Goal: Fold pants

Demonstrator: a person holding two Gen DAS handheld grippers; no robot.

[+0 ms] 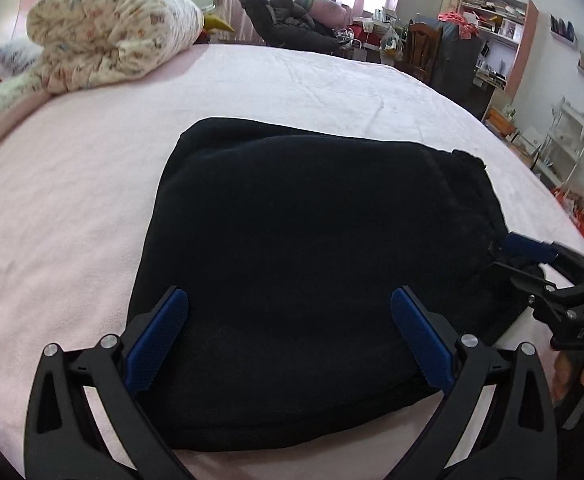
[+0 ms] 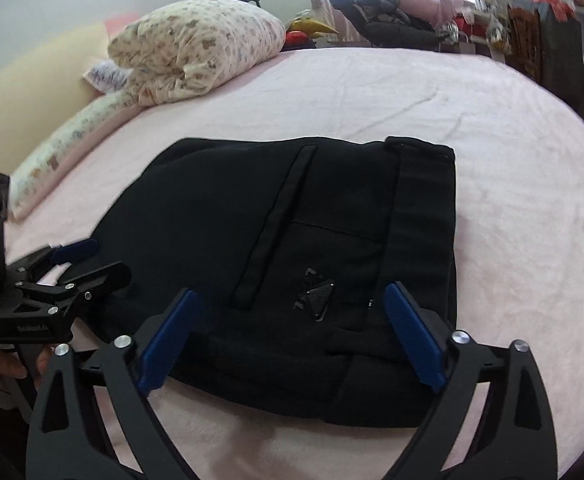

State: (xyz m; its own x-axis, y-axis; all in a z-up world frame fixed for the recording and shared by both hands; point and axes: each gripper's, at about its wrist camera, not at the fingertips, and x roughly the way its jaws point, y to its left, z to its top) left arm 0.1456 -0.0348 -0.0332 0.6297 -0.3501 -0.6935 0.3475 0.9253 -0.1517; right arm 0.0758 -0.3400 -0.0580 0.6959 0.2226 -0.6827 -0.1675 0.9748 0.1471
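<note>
The black pants (image 1: 312, 264) lie as a compact folded bundle on the pink bed (image 1: 71, 208), waistband toward the right. The fold looks finished; your next move is probably only a check or tidy of the edges. Your left gripper (image 1: 289, 336) and right gripper (image 2: 292, 336) both tilt down over the near edge, jaws spread wide, holding nothing.

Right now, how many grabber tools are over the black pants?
2. The left gripper hangs above the folded pants' near edge; the right gripper is beside it. Both have open jaws, holding nothing.
</note>
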